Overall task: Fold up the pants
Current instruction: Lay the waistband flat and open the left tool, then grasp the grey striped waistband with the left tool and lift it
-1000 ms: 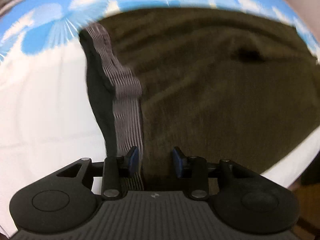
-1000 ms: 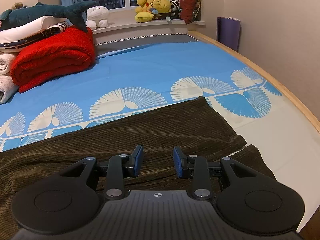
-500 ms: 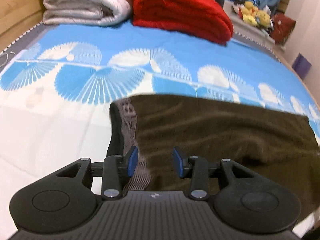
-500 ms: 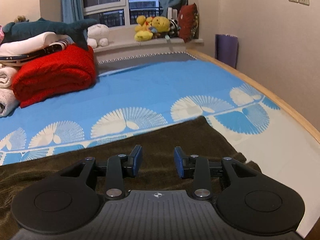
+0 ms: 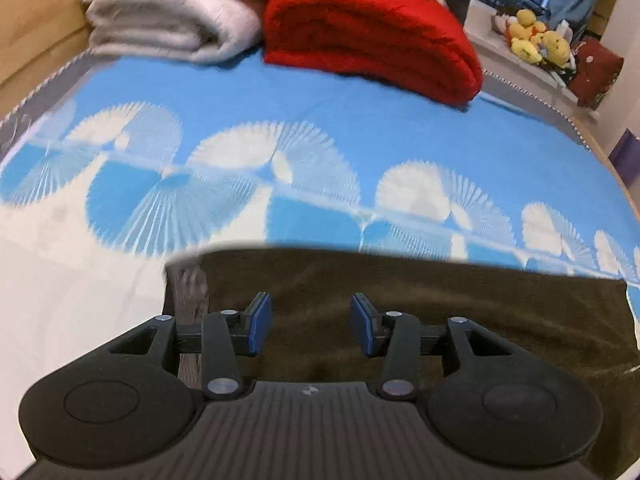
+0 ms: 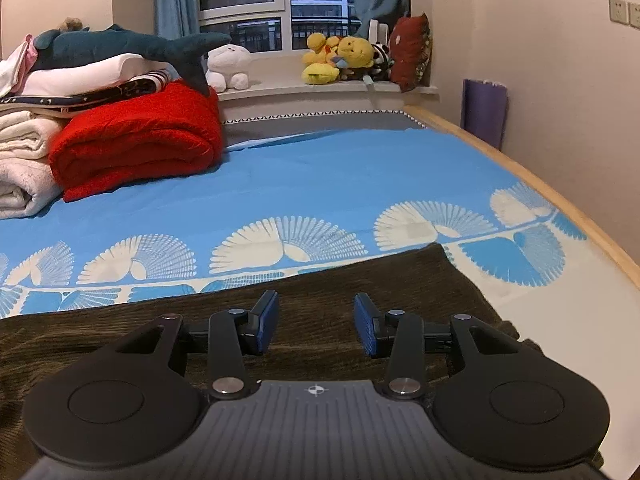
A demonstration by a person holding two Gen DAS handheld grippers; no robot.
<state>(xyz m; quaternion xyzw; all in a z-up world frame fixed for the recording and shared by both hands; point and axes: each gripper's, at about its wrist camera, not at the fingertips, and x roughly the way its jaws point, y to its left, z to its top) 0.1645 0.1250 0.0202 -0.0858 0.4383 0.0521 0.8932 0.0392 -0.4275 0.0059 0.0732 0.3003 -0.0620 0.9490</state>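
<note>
both tongs (image 5: 311, 322) (image 6: 316, 326) angled down over pants (image 5: 440, 312), jaws just widening, apparently empty.

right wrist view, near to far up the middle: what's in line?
Right gripper → dark brown corduroy pants → blue bedsheet with white fan pattern → grey mattress edge → windowsill with yellow plush toys → window.

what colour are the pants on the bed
Dark olive-brown, ribbed like corduroy. The pants show best in the right wrist view.
</note>
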